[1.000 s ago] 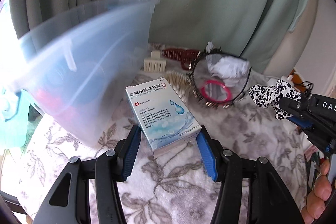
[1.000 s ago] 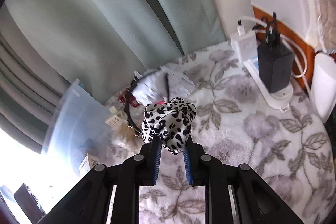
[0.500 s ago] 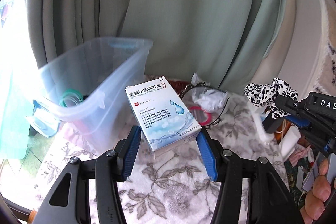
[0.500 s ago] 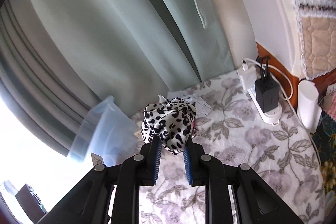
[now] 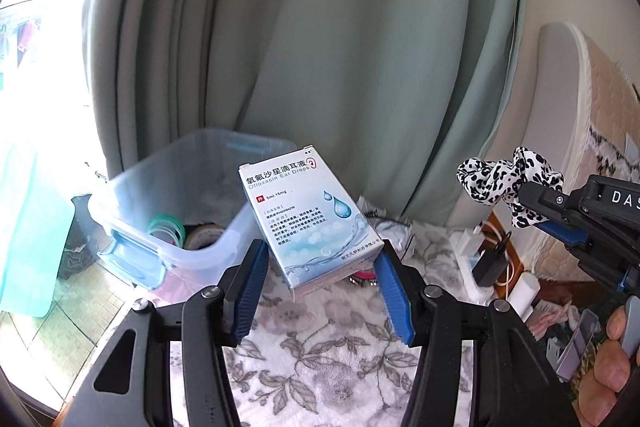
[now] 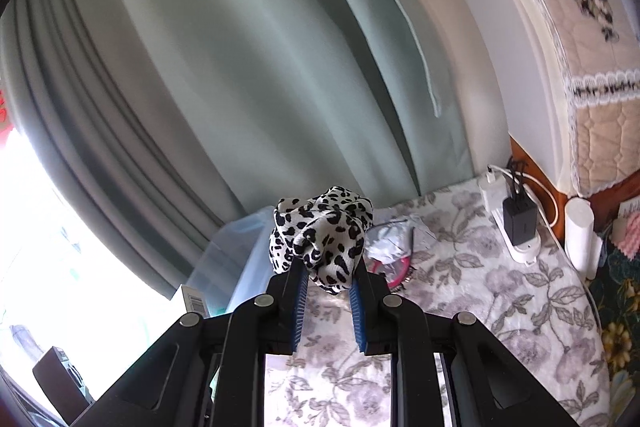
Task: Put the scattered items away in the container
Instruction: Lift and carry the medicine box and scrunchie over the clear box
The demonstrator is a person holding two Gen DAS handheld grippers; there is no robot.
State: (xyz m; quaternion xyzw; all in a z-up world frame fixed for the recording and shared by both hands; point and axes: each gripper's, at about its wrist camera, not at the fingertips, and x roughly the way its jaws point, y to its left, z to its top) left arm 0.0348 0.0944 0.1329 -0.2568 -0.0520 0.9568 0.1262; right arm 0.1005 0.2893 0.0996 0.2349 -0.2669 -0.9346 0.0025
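Since a second ago you've lifted both grippers well above the bench. From your left wrist: the left gripper (image 5: 320, 267) has its jaws clenched on one ear-drops box (image 5: 306, 221), held right of the one clear container (image 5: 180, 211). From your right wrist: the right gripper (image 6: 326, 291) grasps one leopard-print scrunchie (image 6: 320, 233), right of the container (image 6: 236, 251).

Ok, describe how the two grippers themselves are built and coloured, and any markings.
The left gripper and the right gripper both have matte black plastic linkage arms with round silver pivot screws and ribbed blue finger pads. In the left wrist view, the right gripper's side carries white letters "DAS". No cables or sleeves show.
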